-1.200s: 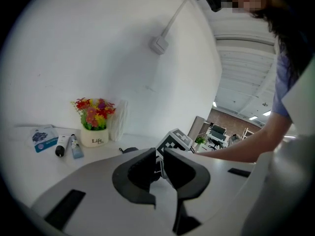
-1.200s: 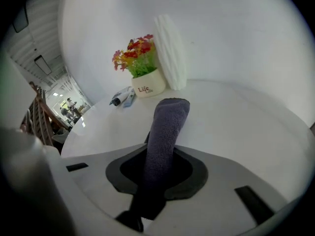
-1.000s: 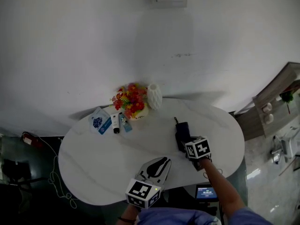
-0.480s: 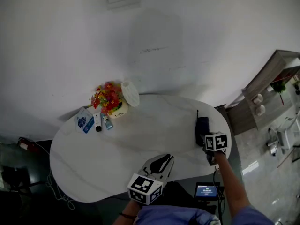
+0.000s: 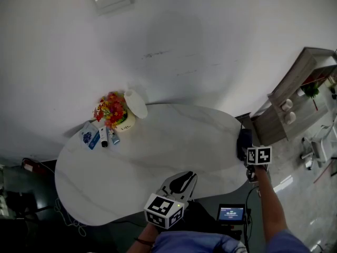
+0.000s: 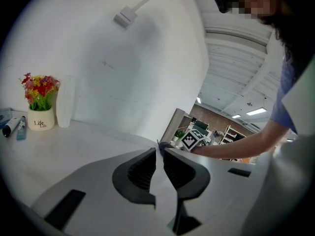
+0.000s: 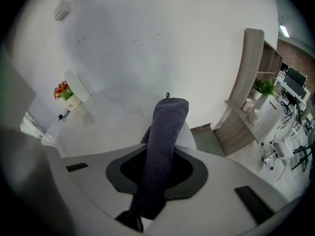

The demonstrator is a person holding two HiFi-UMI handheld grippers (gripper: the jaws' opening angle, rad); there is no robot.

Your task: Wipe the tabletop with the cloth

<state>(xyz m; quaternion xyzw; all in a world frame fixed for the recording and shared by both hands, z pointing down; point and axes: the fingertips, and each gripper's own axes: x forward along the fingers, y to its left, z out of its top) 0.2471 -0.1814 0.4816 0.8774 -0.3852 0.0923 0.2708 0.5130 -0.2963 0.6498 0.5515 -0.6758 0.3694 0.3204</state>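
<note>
Right gripper (image 7: 160,168) had dragged its clamped cloth (image 7: 167,127), half-hidden overhead, to the table's (image 5: 158,152) right edge; left gripper (image 6: 159,154) was closed, empty.

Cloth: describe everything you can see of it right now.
The cloth is dark blue-grey with a knit or terry-like texture. It is folded into a thick, narrow strip with a small loop at its far end. The right gripper is shut on it, and the strip runs forward between the jaws, with a bit trailing behind. In the head view it sits at the right end of the white table; whether it touches the top is unclear.
</note>
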